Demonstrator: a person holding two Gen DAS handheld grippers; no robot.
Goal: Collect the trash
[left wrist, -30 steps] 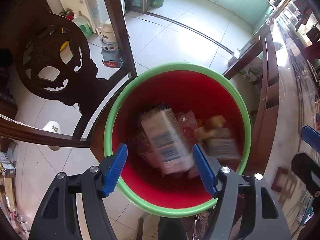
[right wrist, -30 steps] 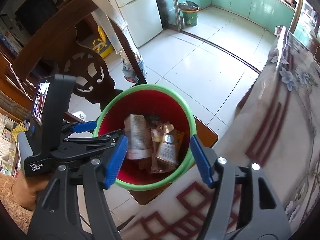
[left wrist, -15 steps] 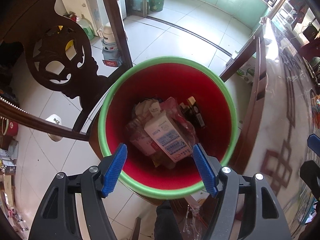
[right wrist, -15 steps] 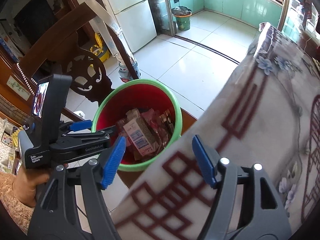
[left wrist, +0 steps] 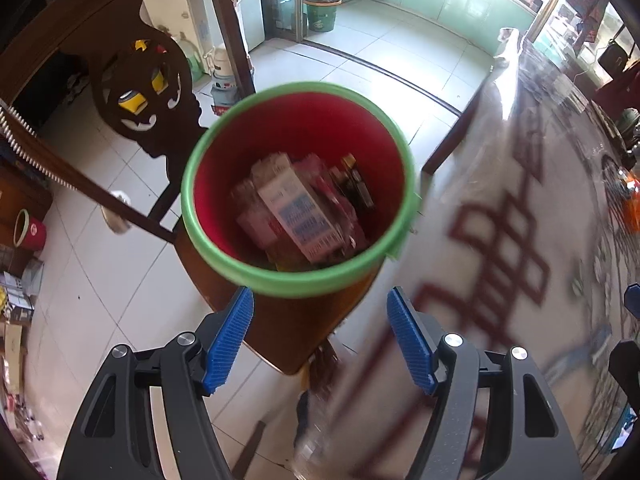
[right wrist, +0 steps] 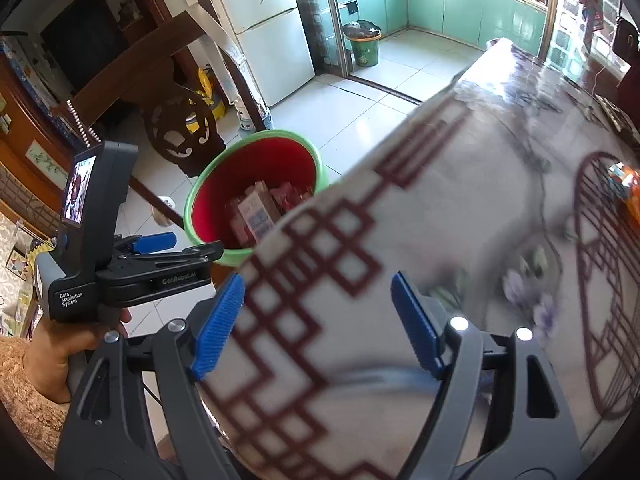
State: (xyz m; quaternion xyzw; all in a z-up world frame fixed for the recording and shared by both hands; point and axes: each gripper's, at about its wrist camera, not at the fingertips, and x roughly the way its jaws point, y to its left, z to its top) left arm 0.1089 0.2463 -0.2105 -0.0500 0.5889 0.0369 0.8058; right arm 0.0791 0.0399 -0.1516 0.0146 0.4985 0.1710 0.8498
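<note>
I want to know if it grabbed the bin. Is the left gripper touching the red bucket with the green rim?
Apart. In the left wrist view the left gripper hangs with empty jaws, open floor and chair seat showing between its blue pads and the bucket.

Dark carved wooden chair back [left wrist: 148,92] with openwork scrolls, white double-door refrigerator [right wrist: 276,28], small green lidded bucket [right wrist: 364,46] in the tiled room beyond, pale tablecloth [right wrist: 460,216] with dark red lattice pattern over the table, white floor tiles [left wrist: 340,64].
</note>
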